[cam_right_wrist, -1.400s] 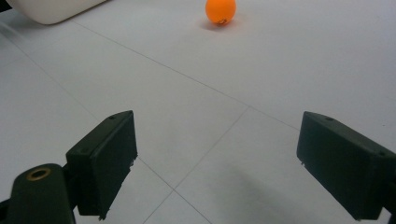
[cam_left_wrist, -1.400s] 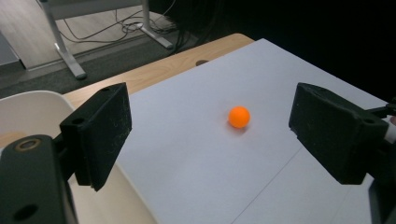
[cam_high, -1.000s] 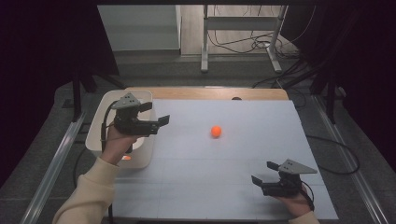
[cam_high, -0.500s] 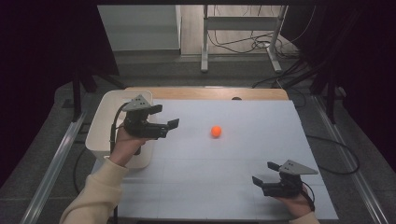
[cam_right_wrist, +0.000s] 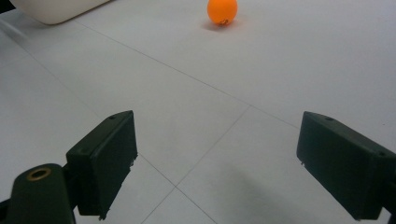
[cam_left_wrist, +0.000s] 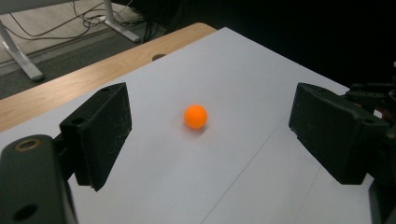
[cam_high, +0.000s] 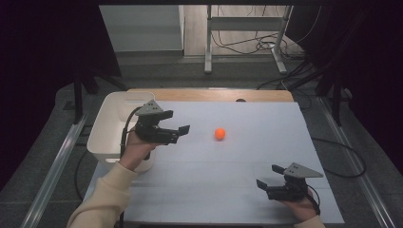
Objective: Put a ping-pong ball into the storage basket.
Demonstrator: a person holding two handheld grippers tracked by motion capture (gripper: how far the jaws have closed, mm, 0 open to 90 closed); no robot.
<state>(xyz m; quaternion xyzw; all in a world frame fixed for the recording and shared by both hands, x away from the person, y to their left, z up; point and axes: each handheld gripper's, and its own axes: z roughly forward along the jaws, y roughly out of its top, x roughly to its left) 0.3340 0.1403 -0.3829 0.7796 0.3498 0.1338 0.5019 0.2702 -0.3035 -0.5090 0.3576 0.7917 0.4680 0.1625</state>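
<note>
**Orange ball loose on the table, ahead of the left gripper's spread jaws**

The orange ball (cam_high: 219, 133) lies alone on the white table (cam_high: 228, 190), touching neither gripper; in the left gripper view the orange ball (cam_left_wrist: 195, 116) sits on the sheet ahead of the two black jaws, roughly centred in the gap between them but beyond their tips, so nothing is pinched; those jaws stand wide apart. In the high view the left gripper (cam_high: 183, 130) hangs to the left of the ball, near it, jaws pointing toward it, held above the table by the person's left hand (cam_high: 135, 149); behind that hand, further left of the ball, a white bin (cam_high: 107, 126) stands at the table's edge. The right gripper (cam_high: 264, 185) rests well apart from the ball, toward the near right of the table; in the right gripper view its jaws are likewise spread with bare table between them, and the ball (cam_right_wrist: 222, 11) shows far ahead, with the bin's corner (cam_right_wrist: 56, 11) off to one side.
</note>
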